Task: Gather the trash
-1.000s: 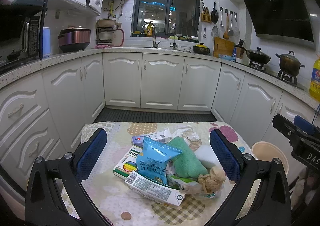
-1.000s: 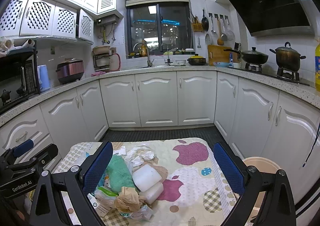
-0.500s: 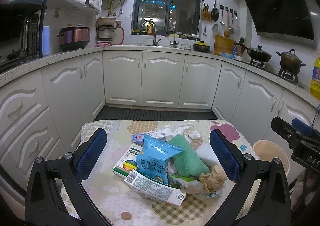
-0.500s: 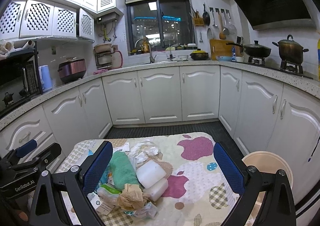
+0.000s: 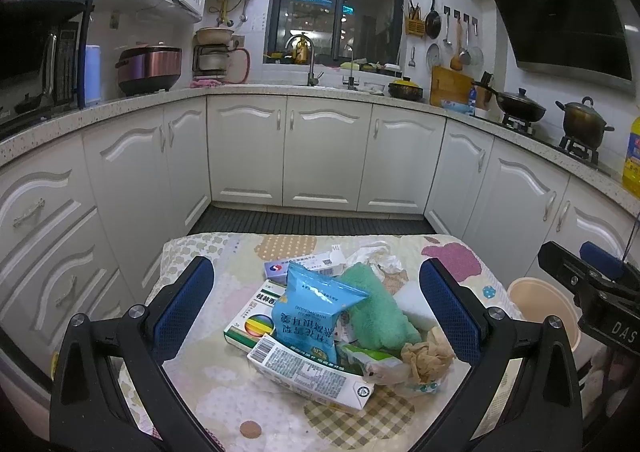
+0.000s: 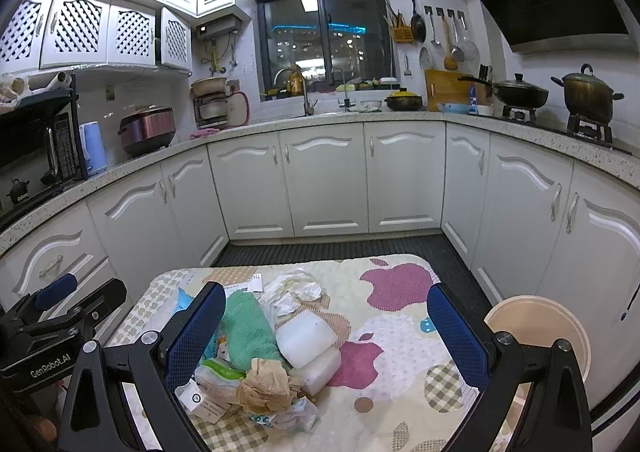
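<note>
A heap of trash lies on a small table (image 5: 208, 380) with a patterned cloth. In the left wrist view I see a blue snack bag (image 5: 310, 312), a white carton (image 5: 308, 376), a green-and-white box (image 5: 252, 316), a green cloth (image 5: 374, 312) and a crumpled brown paper (image 5: 428, 358). My left gripper (image 5: 316, 300) hovers open above the heap. The right wrist view shows the green cloth (image 6: 248, 328), white foam blocks (image 6: 306, 338), the brown paper (image 6: 266, 388) and crumpled white paper (image 6: 296, 290). My right gripper (image 6: 326, 328) is open over them, holding nothing.
A beige plastic bin (image 6: 540, 336) stands on the floor right of the table (image 6: 400, 364), also seen as the bin (image 5: 540, 308). White kitchen cabinets (image 5: 324, 155) wrap around on three sides. A dark floor mat (image 6: 340, 248) lies beyond the table.
Both views shifted only slightly; the right wrist view now sits a little higher and closer over the heap. Nothing was grasped and both grippers stayed open.
</note>
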`<action>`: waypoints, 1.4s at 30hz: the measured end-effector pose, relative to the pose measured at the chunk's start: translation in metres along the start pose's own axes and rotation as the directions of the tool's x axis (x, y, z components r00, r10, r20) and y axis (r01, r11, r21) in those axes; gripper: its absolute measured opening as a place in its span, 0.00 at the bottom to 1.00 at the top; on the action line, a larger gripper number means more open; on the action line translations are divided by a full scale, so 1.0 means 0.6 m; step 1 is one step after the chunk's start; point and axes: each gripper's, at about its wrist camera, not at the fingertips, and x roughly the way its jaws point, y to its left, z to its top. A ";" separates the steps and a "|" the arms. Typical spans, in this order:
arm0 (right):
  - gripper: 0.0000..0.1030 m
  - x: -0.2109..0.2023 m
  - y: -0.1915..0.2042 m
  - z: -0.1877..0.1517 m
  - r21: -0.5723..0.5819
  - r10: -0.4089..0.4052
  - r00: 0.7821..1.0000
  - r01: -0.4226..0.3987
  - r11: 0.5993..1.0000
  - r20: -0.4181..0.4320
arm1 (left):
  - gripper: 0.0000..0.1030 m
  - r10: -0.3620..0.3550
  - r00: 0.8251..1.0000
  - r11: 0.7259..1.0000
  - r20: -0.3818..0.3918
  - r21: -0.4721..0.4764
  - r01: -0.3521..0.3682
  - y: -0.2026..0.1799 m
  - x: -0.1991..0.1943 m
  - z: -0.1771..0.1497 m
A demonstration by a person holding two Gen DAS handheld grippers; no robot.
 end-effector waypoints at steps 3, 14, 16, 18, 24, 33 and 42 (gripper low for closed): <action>0.98 0.003 0.003 -0.005 -0.004 0.005 1.000 -0.005 1.000 -0.015 | 0.99 0.001 1.000 1.000 -0.003 0.001 -0.001 -0.002 0.001 -0.002; 0.98 0.012 0.008 -0.010 -0.034 0.006 0.999 -0.008 0.999 -0.040 | 0.99 0.003 1.000 1.000 -0.023 -0.006 -0.003 0.000 0.008 -0.003; 0.98 0.012 0.008 -0.010 -0.034 0.007 0.999 -0.008 0.999 -0.041 | 0.99 0.004 1.000 1.000 -0.025 -0.006 -0.004 -0.003 0.008 -0.003; 0.98 0.014 0.009 -0.010 -0.038 0.007 0.999 -0.009 0.999 -0.044 | 0.99 0.005 1.000 1.000 -0.027 -0.005 -0.006 -0.003 0.009 -0.002; 0.98 0.018 0.012 -0.012 -0.047 0.010 0.999 -0.012 0.999 -0.045 | 0.99 0.006 1.000 1.000 -0.030 -0.004 -0.006 -0.002 0.010 -0.003; 0.98 0.023 0.016 -0.012 -0.045 0.013 0.998 -0.015 0.999 -0.056 | 0.99 0.006 0.999 1.000 -0.040 -0.012 -0.006 0.005 0.017 -0.006; 0.98 0.042 0.010 -0.023 -0.054 0.051 0.992 -0.058 0.997 -0.112 | 0.99 -0.006 0.991 1.000 -0.134 -0.009 0.004 0.056 0.029 -0.027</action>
